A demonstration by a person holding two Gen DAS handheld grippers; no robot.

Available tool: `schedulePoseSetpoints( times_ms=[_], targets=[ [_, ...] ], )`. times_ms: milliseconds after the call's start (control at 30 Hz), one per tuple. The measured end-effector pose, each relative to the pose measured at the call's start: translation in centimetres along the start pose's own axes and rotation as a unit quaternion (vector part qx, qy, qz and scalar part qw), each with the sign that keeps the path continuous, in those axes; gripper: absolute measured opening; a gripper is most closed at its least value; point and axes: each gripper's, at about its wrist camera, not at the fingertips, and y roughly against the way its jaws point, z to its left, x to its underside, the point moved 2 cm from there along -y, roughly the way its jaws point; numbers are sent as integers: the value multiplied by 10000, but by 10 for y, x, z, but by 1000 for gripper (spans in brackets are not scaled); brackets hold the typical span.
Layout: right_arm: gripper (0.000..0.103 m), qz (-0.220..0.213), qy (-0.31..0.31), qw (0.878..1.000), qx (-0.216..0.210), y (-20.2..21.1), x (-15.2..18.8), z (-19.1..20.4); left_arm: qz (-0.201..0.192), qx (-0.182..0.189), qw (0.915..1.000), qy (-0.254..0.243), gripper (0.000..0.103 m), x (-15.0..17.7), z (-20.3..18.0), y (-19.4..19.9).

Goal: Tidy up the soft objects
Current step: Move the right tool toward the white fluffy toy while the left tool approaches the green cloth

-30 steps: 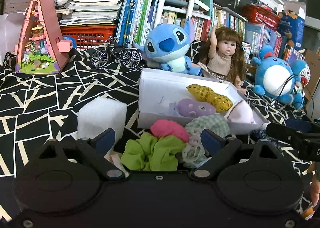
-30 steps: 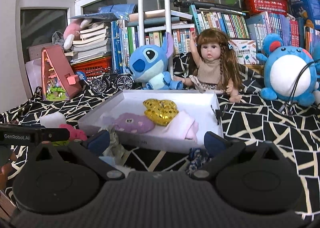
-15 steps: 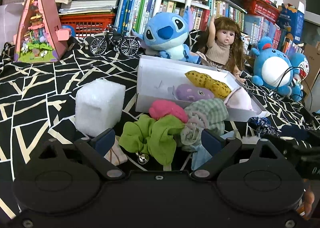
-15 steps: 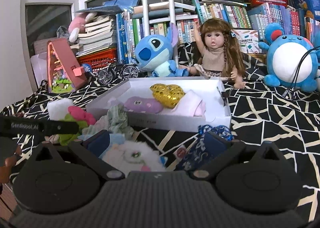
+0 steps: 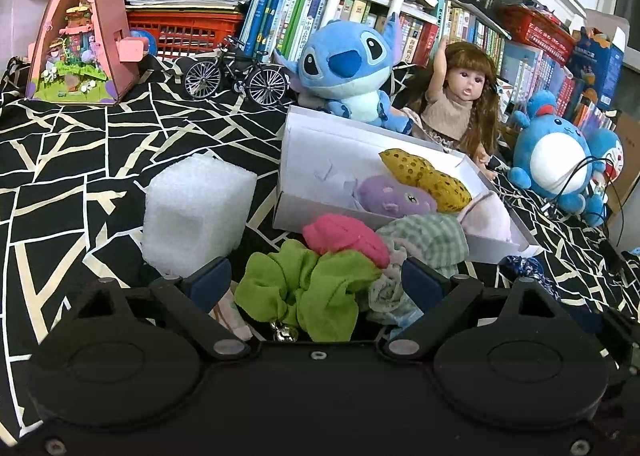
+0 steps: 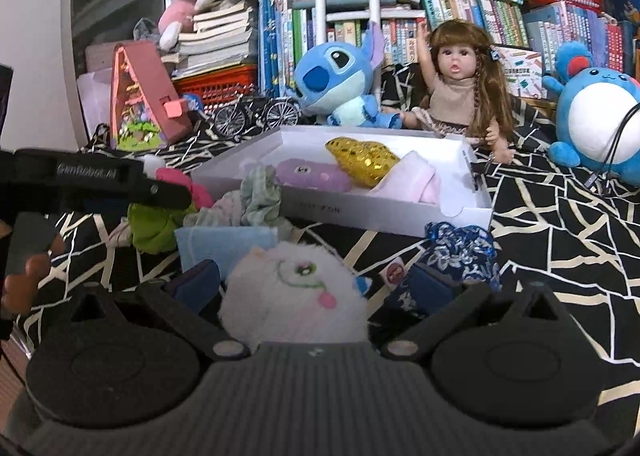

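White tray (image 6: 456, 212): already holds three soft pieces. Loose heap lies just before it, awaiting sorting. Left hand-held gripper (image 5: 316, 280): jaws wide, straddling green scrunchie (image 5: 308, 288), unpressed. Right hand-held gripper (image 6: 316, 280): jaws wide around white fluffy toy (image 6: 296, 296), no grip evident

We see our right gripper (image 6: 316, 282) with jaws wide around a white fluffy plush (image 6: 296, 296); the white tray (image 6: 340, 212) sits beyond, holding a gold pouch (image 6: 362, 156).

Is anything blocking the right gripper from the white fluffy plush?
Nothing visible. The white fluffy plush already lies between the open jaws of the right gripper; the blue patterned pouch sits just beside the right finger.
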Motion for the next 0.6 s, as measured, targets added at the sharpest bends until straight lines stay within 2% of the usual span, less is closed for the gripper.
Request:
schedulePoseSetpoints(
  times_ms=[600],
  targets=[
    [103, 184, 19, 9997, -137, -9, 6, 6, 113, -54, 9998, -163, 75, 11, 2, 0]
  ],
)
